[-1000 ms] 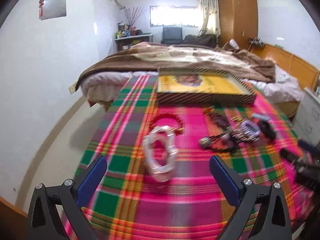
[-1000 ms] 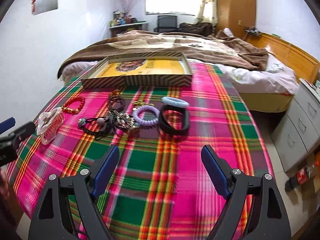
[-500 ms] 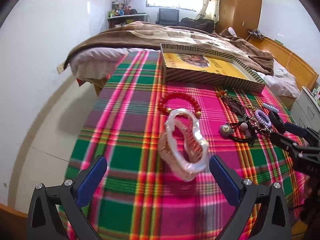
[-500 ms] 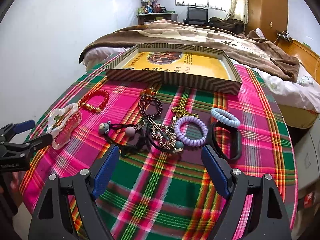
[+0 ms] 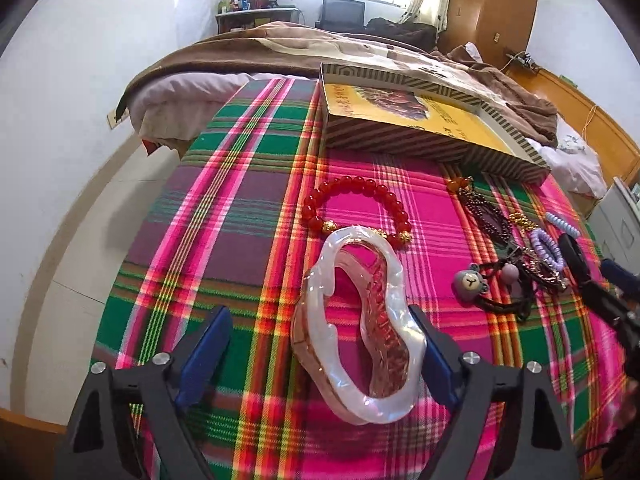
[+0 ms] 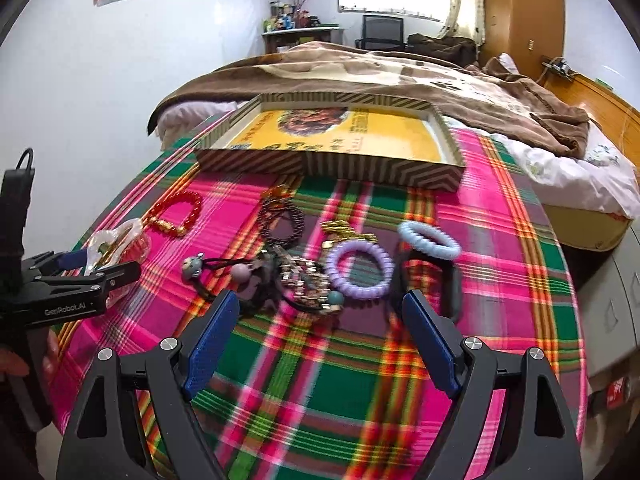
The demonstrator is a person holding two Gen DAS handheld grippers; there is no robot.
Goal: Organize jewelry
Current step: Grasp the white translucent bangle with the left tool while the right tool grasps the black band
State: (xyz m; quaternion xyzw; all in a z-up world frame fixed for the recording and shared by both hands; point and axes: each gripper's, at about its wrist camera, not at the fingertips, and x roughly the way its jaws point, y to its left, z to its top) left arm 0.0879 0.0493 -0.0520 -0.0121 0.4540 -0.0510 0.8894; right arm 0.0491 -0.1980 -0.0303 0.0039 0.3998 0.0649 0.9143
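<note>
A pearly white hair claw (image 5: 360,320) lies on the plaid cloth between the open fingers of my left gripper (image 5: 320,340); it also shows in the right wrist view (image 6: 116,248). A red bead bracelet (image 5: 356,208) lies just beyond it. My right gripper (image 6: 316,324) is open and empty, low over a pile of hair ties and chains (image 6: 296,272), with a purple coil tie (image 6: 358,270), a light blue coil tie (image 6: 428,240) and a black band (image 6: 454,284). The striped yellow tray (image 6: 328,164) stands behind, empty.
The plaid-covered table (image 6: 320,400) ends close on the left and front. A bed with a brown blanket (image 6: 380,76) lies behind the tray. Grey drawers (image 6: 616,280) stand at the right.
Both grippers have moved forward and lower. The left gripper's open fingers now flank the hair claw; the right gripper is nearer the pile of hair ties.
</note>
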